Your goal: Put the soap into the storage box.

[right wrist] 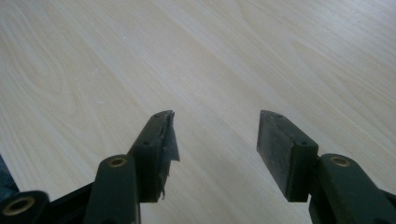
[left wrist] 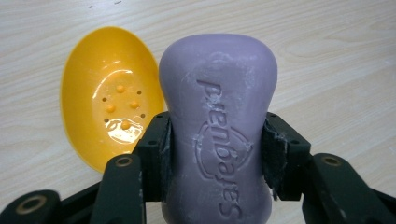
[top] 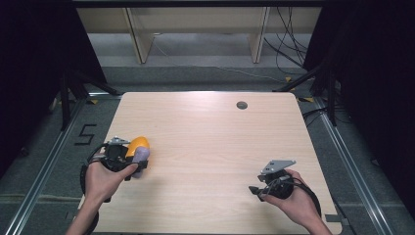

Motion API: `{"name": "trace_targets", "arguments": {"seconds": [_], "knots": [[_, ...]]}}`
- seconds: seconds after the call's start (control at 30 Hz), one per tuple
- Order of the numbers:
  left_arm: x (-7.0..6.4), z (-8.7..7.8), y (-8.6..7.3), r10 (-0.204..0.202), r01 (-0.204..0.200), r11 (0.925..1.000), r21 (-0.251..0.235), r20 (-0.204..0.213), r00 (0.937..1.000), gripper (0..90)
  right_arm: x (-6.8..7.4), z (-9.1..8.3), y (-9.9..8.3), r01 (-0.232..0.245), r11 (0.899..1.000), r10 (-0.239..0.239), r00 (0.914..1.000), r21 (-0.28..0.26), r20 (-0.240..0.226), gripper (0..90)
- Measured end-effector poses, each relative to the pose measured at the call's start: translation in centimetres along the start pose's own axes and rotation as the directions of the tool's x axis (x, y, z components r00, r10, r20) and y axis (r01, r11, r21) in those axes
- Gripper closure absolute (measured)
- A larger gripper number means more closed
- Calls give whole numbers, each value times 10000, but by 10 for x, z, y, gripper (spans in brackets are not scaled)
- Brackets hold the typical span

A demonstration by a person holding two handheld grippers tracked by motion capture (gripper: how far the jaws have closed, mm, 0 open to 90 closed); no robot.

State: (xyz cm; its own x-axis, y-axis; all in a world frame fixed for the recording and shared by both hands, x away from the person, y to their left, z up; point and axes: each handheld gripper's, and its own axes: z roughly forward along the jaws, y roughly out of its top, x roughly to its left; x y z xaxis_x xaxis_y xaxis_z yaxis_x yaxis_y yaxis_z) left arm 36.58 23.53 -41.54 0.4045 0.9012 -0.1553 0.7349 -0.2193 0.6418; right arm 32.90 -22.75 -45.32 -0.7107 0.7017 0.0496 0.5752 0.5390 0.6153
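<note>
Two black jaws of the left gripper (left wrist: 217,154) clamp the waist of a purple soap bar (left wrist: 218,121) (embossed lettering faces the camera), held over the wooden table (top: 210,142) near its left edge. Just beside it lies a yellow soap dish (left wrist: 109,100). Well apart, the right gripper (right wrist: 217,140) hovers with jaws spread, holding nothing.

Pale wooden table (top: 210,147), round grommet hole (top: 242,105) near its far edge, yellow soap dish (left wrist: 100,102) on it.

one purple soap bar (left wrist: 218,126), one yellow soap dish (left wrist: 109,100), two tools
</note>
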Motion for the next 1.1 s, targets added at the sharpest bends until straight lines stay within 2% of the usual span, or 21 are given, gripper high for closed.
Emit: {"name": "trace_targets", "arguments": {"seconds": [0.1,0.17,0.23,0.27,0.37,0.4,0.43,0.47,0.5,0.57,0.7,0.77,0.8,0.87,0.9,0.93,0.97,1.0,1.07,1.1], "knots": [[3,0,2,123,-121,9998,129,-136,9998,491,0,0,0,-14,10000,15,10000,5,-7,463],[2,1,3,-60,60,10000,-12,-223,9997,491,0,-1,0,26,9999,-26,10000,148,17,462],[5,1,5,46,-42,9999,158,-252,9997,491,0,-1,0,31,9999,-32,10000,152,12,462],[6,1,6,11,-6,9999,147,-370,9993,491,-1,-1,0,139,9999,-140,9999,83,48,462],[7,2,7,-143,145,9999,56,-343,9993,491,-1,1,0,131,9999,-130,9999,-93,100,462],[9,2,8,3,6,9998,208,-402,9992,491,-1,1,0,139,9999,-138,9998,-95,105,462],[9,3,8,-34,38,10000,85,-424,9991,491,-1,1,0,189,9998,-188,9998,-109,97,462],[9,3,10,-72,82,9996,255,-410,9991,491,-1,0,0,192,9998,-192,9998,68,10,462],[9,5,9,-152,154,9999,17,-504,9986,491,-1,0,0,182,9998,-182,9998,53,11,462],[11,4,11,-25,39,9996,275,-522,9986,491,-1,2,-1,167,9997,-166,9998,-149,111,462],[13,6,14,-163,167,9998,63,-641,9978,491,-1,1,0,206,9997,-205,9997,-145,94,462],[14,5,16,-187,203,9995,249,-638,9978,491,-1,1,0,210,9997,-209,9997,-147,97,462],[14,6,16,-183,190,9998,91,-726,9972,491,0,0,0,-53,10000,53,9999,3,159,462],[16,6,18,-186,212,9992,332,-749,9970,491,0,0,0,-24,10000,24,9999,-9,161,462],[16,8,18,-249,266,9994,204,-771,9967,491,0,0,0,-19,10000,19,9999,-15,157,462],[18,9,20,-406,432,9987,272,-885,9953,491,0,0,0,78,9999,-77,9999,-73,132,462],[18,9,20,-406,432,9987,272,-885,9953,491,0,0,0,78,9999,-77,9999,-73,132,462],[18,11,20,-509,517,9986,66,-888,9947,491,0,0,0,-13,10000,14,9999,-18,154,462],[20,12,21,-581,603,9980,206,-964,9936,491,0,0,0,-20,10000,20,9999,-23,158,462],[22,11,22,-409,457,9979,450,-1009,9941,491,0,0,0,-16,10000,16,9999,-37,150,462]]}}
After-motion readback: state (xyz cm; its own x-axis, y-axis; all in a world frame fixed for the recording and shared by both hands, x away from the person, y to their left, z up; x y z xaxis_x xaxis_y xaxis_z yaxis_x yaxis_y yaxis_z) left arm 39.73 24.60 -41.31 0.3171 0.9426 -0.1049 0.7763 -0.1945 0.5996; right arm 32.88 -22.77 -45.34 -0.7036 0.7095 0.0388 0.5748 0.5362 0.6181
